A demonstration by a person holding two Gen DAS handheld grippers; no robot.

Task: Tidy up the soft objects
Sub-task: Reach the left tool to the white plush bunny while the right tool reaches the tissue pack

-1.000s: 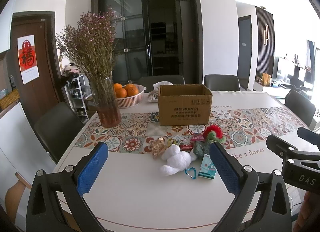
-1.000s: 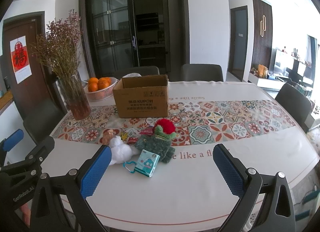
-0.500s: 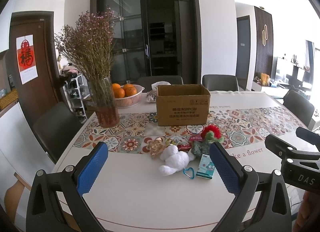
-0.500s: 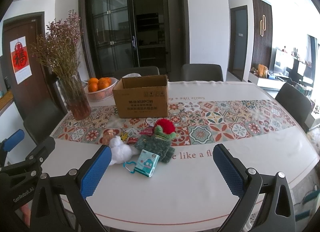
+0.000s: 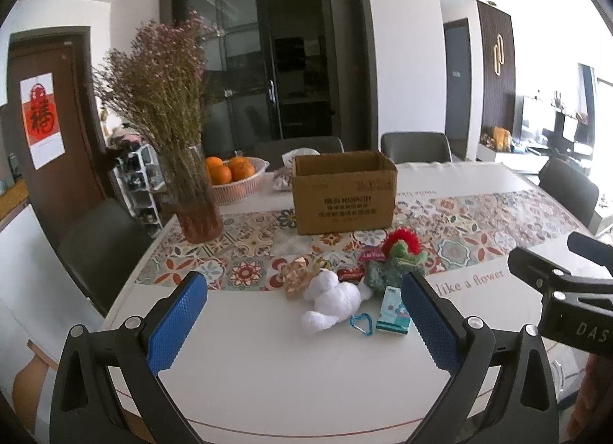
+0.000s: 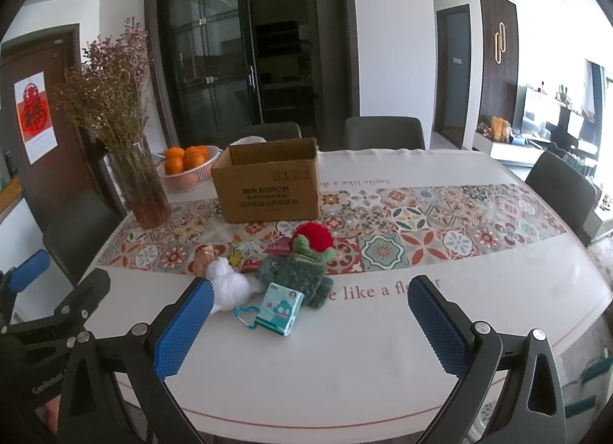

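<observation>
A small pile lies mid-table: a white plush (image 5: 332, 302) (image 6: 229, 286), a green plush with a red pompom (image 5: 394, 260) (image 6: 300, 271), a teal tissue pack (image 5: 393, 310) (image 6: 278, 308) with a blue carabiner (image 5: 361, 323), a tan crinkled toy (image 5: 295, 278) and small red packets. Behind them stands an open cardboard box (image 5: 343, 191) (image 6: 268, 185). My left gripper (image 5: 304, 323) is open, hovering short of the pile. My right gripper (image 6: 310, 325) is open too, nothing between its fingers, with the pile ahead to its left.
A glass vase of dried flowers (image 5: 191, 198) (image 6: 147, 191) and a basket of oranges (image 5: 235, 177) (image 6: 187, 168) stand back left. Chairs ring the white table (image 5: 291, 379), which carries a patterned runner (image 6: 421, 225). The other gripper shows at each view's side edge.
The left wrist view has shifted slightly, so the pile sits a bit further left in it. The right gripper and the objects have not moved.
</observation>
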